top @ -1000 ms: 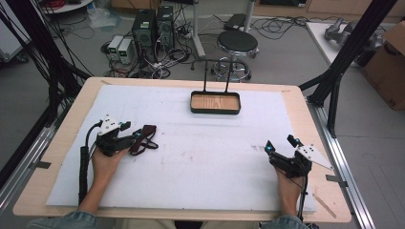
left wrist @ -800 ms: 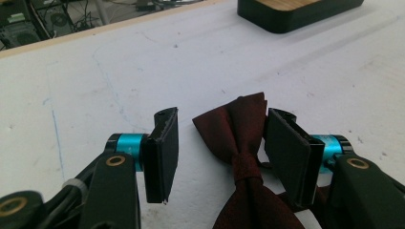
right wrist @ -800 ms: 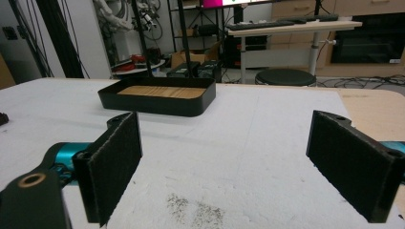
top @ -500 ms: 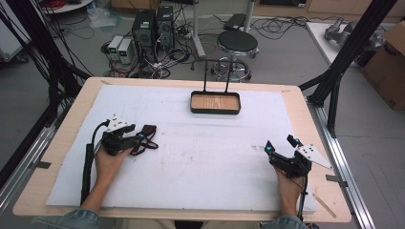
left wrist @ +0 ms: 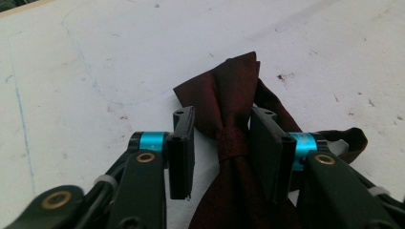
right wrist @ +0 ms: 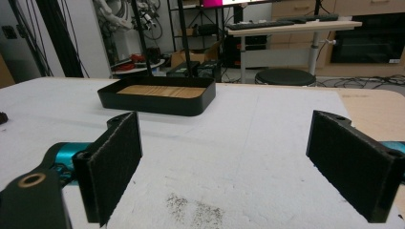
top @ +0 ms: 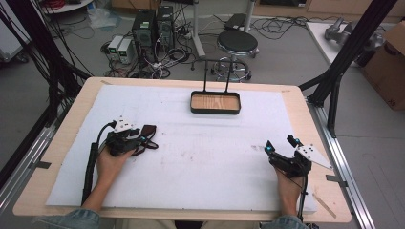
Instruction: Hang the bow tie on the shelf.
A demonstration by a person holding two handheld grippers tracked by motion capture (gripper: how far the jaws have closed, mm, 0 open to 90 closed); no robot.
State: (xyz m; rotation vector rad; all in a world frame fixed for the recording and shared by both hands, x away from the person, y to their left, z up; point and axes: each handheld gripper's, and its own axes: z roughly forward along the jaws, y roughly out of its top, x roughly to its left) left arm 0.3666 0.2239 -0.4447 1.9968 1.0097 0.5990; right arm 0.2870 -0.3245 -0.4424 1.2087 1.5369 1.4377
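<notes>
Your left gripper (left wrist: 222,152) has its fingers (left wrist: 180,152) either side of the knot of a dark red bow tie (left wrist: 234,95). They've just been closing in. The far pad looks to be against the knot, but a gap still shows at the near pad, so no pinch yet. In the high view the left gripper (top: 136,140) sits at the left of the white sheet (top: 205,157) on the surface, and the bow tie (top: 149,130) pokes out just past its tips.

Your right gripper (right wrist: 239,162) has its fingers (right wrist: 117,162) wide apart with nothing between, low over the sheet; the high view puts the right gripper (top: 281,145) near the right edge.

No readable writing anywhere: no label on the tie, none on the black tray (top: 215,109) with the wooden floor at the far middle. Faint blue pen lines on the sheet in the left gripper view aren't letters.

Hard to see: the near wing of the tie runs off the bottom edge, its strap (left wrist: 353,138) is mostly behind the finger, and the high view blurs the tie into the gripper.
</notes>
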